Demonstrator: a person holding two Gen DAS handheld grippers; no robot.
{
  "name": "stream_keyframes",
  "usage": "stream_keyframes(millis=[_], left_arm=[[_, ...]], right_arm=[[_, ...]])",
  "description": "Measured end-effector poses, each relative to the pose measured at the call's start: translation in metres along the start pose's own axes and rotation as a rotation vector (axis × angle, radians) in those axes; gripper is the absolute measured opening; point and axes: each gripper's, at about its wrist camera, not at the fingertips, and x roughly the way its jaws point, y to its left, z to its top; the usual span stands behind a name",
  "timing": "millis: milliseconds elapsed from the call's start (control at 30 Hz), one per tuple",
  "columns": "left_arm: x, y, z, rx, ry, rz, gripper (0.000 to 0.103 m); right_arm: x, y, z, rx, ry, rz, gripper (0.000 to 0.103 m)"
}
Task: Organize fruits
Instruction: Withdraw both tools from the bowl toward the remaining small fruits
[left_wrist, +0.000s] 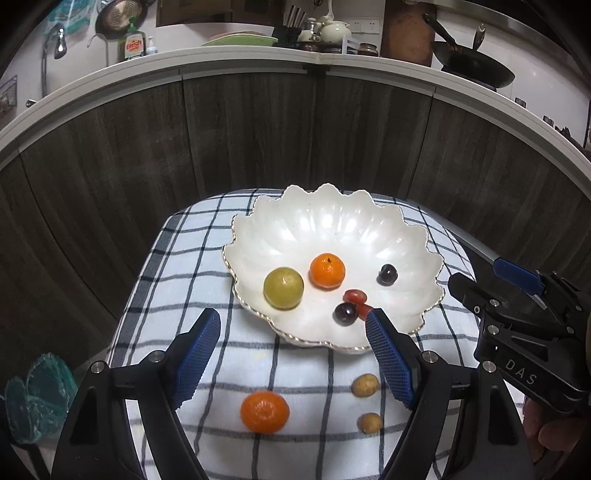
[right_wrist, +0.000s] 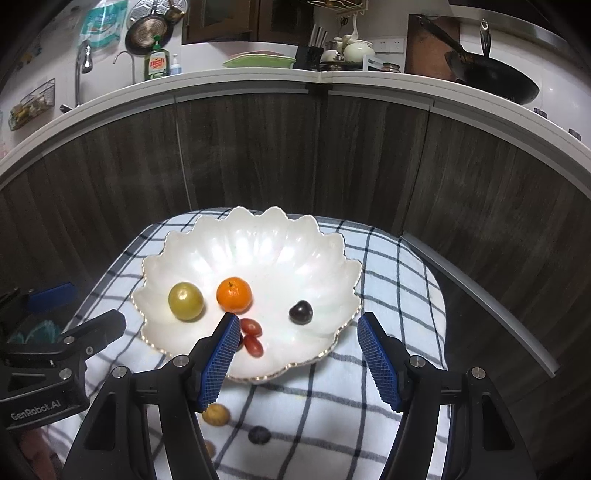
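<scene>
The scalloped white bowl (left_wrist: 388, 236) on the checked cloth (left_wrist: 192, 280) held a green fruit (left_wrist: 283, 288), a mandarin (left_wrist: 327, 270), dark cherries and red tomatoes, another mandarin (left_wrist: 264, 411) lay nearer, and the left gripper (left_wrist: 293, 336) and right gripper (right_wrist: 295, 339) hovered open, empty.

Black hand-held gripper (left_wrist: 293, 326), blue ridged pads (left_wrist: 197, 354)

place: home kitchen | cues: sink tap (right_wrist: 82, 62), wok (right_wrist: 495, 83), dish soap (right_wrist: 157, 62)
</scene>
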Motion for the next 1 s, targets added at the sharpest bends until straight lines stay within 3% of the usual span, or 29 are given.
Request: stream_keyframes(millis=[533,1000], left_arm=[[-0.012,-0.019,-0.05,-0.064,0.014,0.016,0.08],[-0.003,-0.035,-0.09,-0.023,0.04,0.015,0.079]], right_arm=[[-0.01,-0.005,-0.038,-0.104,0.025,0.094,0.067],[0.008,0.0,-0.072,-0.23,0.087,0.174,0.067]])
